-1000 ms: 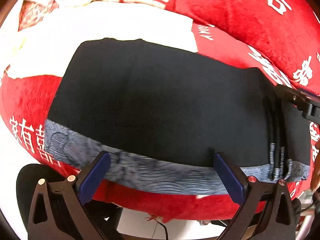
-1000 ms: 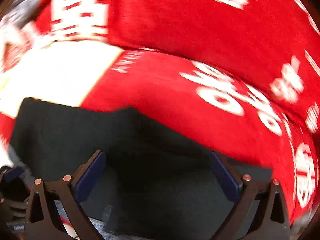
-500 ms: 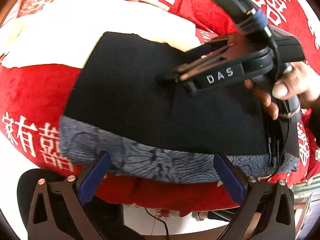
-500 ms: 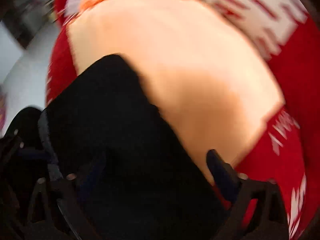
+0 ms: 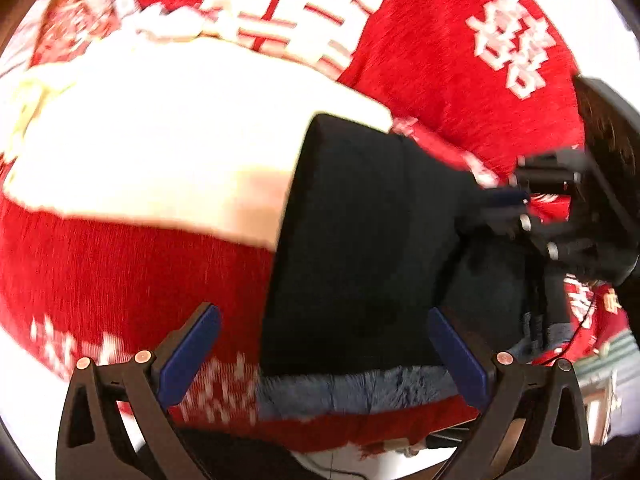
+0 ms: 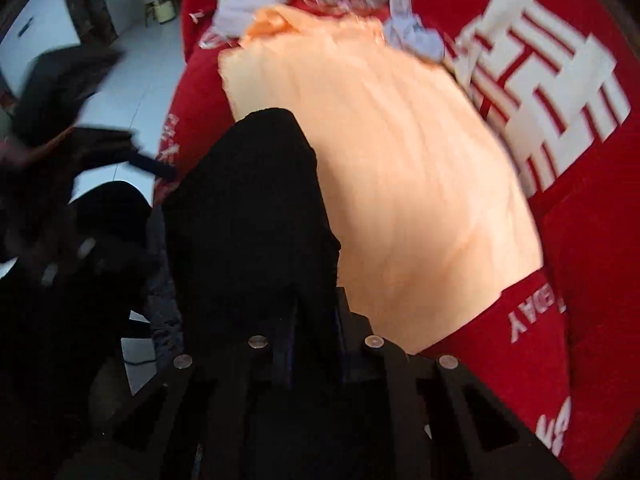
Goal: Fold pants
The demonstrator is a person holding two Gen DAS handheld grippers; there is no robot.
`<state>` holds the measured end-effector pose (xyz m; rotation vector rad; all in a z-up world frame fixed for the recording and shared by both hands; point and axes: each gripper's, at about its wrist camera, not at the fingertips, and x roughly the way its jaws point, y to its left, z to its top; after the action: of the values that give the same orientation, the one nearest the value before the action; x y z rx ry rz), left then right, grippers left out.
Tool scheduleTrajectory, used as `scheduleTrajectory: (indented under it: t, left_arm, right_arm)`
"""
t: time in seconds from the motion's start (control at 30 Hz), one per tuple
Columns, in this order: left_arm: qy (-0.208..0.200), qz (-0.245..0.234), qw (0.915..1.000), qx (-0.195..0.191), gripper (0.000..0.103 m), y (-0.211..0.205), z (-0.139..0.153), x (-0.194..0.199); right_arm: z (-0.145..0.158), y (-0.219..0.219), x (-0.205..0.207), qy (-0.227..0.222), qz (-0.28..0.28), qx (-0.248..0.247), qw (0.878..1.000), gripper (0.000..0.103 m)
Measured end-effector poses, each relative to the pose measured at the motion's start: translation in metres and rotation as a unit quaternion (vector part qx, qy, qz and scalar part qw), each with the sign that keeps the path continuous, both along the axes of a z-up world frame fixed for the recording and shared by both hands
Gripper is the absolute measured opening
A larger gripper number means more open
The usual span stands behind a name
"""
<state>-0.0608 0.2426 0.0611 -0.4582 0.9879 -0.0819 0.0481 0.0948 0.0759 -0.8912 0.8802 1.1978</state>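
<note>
Red plush bedding [image 5: 120,264] printed with white characters fills both views, a cream panel [image 5: 168,140] across its middle. Black pants [image 5: 360,240] lie folded at centre right of the left view, a grey patterned band [image 5: 352,392] along the lower edge. The left gripper [image 5: 324,356] hangs above that band, jaws spread wide and empty. The right gripper [image 6: 312,344] has its jaws pinched on a black layer of the pants at lower centre. Best to carry that layer low and flat, lining up edges before letting go; the fabric looks soft, limp, likely to bunch.
</note>
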Motion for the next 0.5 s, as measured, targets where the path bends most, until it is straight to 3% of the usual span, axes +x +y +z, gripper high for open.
scheduleTrajectory:
  t: [0.07, 0.2, 0.33, 0.4, 0.47, 0.5]
  left_arm:
    - [-0.031, -0.03, 0.9984, -0.036, 0.103, 0.01, 0.001, 0.006]
    - [-0.052, -0.105, 0.9901, -0.078, 0.103, 0.004, -0.01, 0.023]
    - [0.0, -0.179, 0.9794, -0.092, 0.103, -0.03, -0.032, 0.048]
    - [0.006, -0.201, 0.9774, -0.067, 0.103, -0.046, -0.029, 0.049]
    - [0.002, -0.194, 0.9801, -0.041, 0.089, -0.052, -0.024, 0.047]
    - [0.011, -0.184, 0.9825, -0.029, 0.054, -0.052, -0.024, 0.047]
  right_arm:
    - [0.012, -0.012, -0.008, -0.005, 0.005, 0.019, 1.0, 0.017]
    - [0.021, -0.015, -0.013, -0.003, 0.007, 0.036, 0.999, 0.017]
    - [0.015, -0.004, -0.012, -0.004, 0.004, 0.028, 1.0, 0.017]
    - [0.01, -0.002, -0.011, -0.009, 0.002, 0.021, 1.0, 0.017]
    - [0.007, -0.002, -0.006, -0.003, -0.005, 0.022, 1.0, 0.017]
    - [0.006, -0.003, -0.004, -0.001, -0.009, 0.022, 1.0, 0.017]
